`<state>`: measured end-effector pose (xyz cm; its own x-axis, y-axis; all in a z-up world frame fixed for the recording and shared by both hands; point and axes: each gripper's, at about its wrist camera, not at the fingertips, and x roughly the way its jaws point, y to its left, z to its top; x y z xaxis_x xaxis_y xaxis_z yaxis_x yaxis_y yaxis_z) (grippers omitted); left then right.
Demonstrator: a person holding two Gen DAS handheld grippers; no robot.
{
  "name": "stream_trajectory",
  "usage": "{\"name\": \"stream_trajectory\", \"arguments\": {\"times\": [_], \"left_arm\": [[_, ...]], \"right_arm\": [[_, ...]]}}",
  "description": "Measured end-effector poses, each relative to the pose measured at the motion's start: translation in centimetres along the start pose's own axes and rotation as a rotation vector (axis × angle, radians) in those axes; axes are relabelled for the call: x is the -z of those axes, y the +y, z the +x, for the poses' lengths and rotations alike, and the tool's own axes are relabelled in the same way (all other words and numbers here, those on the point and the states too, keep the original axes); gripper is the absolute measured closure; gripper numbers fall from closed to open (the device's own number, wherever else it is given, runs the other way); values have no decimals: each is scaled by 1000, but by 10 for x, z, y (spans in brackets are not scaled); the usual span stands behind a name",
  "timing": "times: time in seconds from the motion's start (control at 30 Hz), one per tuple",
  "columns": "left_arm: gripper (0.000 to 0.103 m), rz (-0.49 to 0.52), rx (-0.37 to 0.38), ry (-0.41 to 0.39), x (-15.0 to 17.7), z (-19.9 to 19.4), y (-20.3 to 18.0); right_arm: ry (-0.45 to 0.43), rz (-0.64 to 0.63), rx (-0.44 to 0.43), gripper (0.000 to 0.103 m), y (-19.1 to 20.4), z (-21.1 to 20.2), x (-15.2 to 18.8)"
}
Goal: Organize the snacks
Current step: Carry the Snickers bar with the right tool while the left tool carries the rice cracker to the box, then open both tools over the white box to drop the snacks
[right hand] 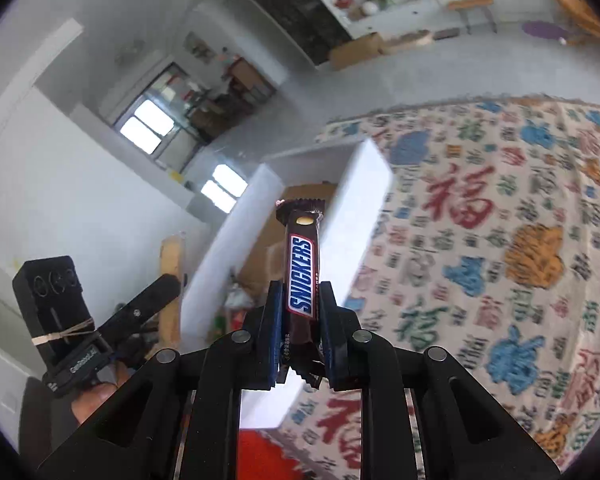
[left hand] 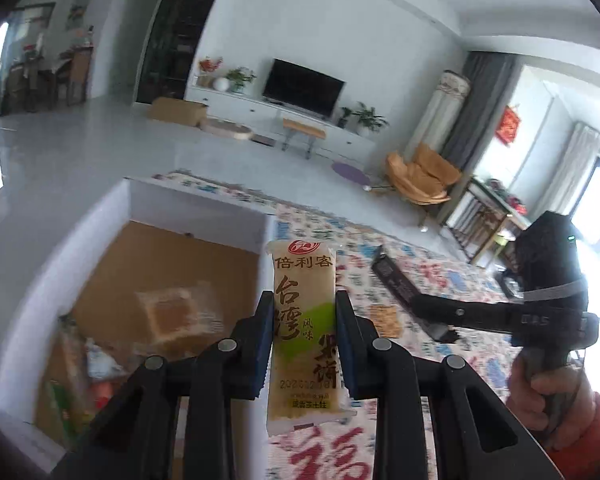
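My left gripper is shut on a pale yellow and green rice cracker packet, held upright above the patterned cloth beside the white box. Inside that box lie a clear-wrapped pastry and several other packets. In the right wrist view my right gripper is shut on a brown Snickers bar, standing on end in front of the same white box. The right gripper body and a hand show at the right of the left wrist view; the left gripper body shows at the left of the right wrist view.
The table wears a cloth printed with red, blue and orange characters. A dark remote and an orange snack packet lie on it. Behind are a grey floor, a TV unit and an orange chair.
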<state>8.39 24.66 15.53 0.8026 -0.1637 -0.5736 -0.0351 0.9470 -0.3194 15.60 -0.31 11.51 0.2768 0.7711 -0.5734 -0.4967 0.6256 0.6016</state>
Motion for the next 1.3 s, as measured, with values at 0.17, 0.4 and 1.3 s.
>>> {"name": "stream_trajectory", "arguments": {"times": [0.17,0.4,1.3], "left_arm": [[60,31,-311,31,21,13,67],[9,19,-498,14,56,18,93],[0,-63,-715,85,70,-15,96]], "right_arm": [[80,-71,-49,85,58,80,7],[176,-160,48,29,79,148,47],[128,-499,309,29,130,134,58]]}}
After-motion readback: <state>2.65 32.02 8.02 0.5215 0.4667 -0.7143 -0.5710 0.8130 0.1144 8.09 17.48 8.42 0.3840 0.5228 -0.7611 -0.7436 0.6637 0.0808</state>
